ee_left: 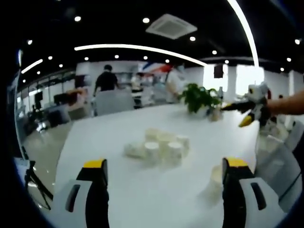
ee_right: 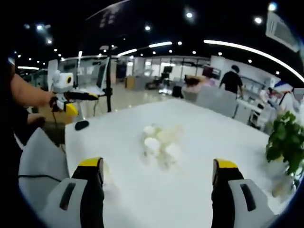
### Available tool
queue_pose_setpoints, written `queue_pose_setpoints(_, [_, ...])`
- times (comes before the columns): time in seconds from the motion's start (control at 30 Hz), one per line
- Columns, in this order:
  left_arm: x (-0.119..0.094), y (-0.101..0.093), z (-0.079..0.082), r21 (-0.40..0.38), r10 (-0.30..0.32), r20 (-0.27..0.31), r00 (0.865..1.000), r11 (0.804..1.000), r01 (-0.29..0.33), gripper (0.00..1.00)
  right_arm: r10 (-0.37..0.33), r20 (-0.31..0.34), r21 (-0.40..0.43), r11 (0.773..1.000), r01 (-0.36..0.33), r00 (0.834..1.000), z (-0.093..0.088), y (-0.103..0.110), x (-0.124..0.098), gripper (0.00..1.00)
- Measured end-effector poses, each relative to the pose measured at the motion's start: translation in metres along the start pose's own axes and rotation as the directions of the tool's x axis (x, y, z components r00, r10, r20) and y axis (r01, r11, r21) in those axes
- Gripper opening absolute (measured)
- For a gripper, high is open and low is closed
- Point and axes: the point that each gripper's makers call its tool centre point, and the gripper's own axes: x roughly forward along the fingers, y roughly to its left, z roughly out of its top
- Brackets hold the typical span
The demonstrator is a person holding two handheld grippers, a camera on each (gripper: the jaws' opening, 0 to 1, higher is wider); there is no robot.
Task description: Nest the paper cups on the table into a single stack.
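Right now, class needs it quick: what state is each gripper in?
Left gripper: open, jaws wide apart, holding nothing.
Right gripper: open, jaws wide apart, holding nothing.

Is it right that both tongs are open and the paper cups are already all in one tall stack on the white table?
Not quite. The paper cups aren't stacked yet: they sit loose in a bunch on the white table, as the left gripper view shows, and the right gripper view too. The rest is right: the left tongs and right tongs are both open.

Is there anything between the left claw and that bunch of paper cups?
No. In the left gripper view, only bare white table lies between the open left claw and the paper cups.
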Motion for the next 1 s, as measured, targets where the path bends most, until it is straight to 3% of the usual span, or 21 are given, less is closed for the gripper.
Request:
queue_pose_setpoints(0.1, [-0.001, 0.000, 0.000, -0.054, -0.011, 0.000, 1.000, 0.998, 0.011, 0.98, -0.021, -0.006, 0.027, 0.999, 0.021, 1.000, -0.012, 0.003, 0.001, 0.93])
queue_pose_setpoints(0.17, [-0.004, 0.000, 0.005, -0.047, -0.016, 0.016, 1.000, 0.999, 0.017, 0.98, -0.051, 0.044, 0.052, 0.997, 0.049, 0.998, -0.005, 0.006, -0.002, 0.93])
queue_pose_setpoints(0.33, [-0.003, 0.002, 0.004, -0.044, -0.035, 0.009, 0.999, 0.998, 0.035, 0.98, -0.064, 0.031, 0.047, 0.997, 0.063, 0.997, -0.015, 0.007, -0.007, 0.93])
queue_pose_setpoints(0.43, [0.000, 0.003, 0.000, -0.001, -0.042, -0.016, 0.999, 0.999, 0.042, 0.98, -0.070, 0.055, 0.102, 0.993, 0.064, 0.996, -0.017, 0.001, -0.011, 0.93])
queue_pose_setpoints(0.6, [0.000, 0.004, 0.002, -0.011, -0.035, -0.012, 0.999, 0.999, 0.035, 0.98, -0.077, 0.041, 0.083, 0.994, 0.074, 0.996, -0.020, -0.009, -0.012, 0.96])
queue_pose_setpoints(0.7, [0.002, 0.005, -0.008, 0.003, -0.042, -0.046, 0.998, 0.999, 0.042, 0.98, -0.076, 0.034, 0.077, 0.994, 0.073, 0.997, -0.022, -0.014, -0.008, 1.00])
queue_pose_setpoints(1.0, [-0.001, 0.010, -0.011, -0.023, -0.020, -0.043, 0.999, 1.000, 0.019, 0.98, -0.054, 0.021, 0.072, 0.996, 0.053, 0.998, -0.027, -0.016, 0.005, 1.00])
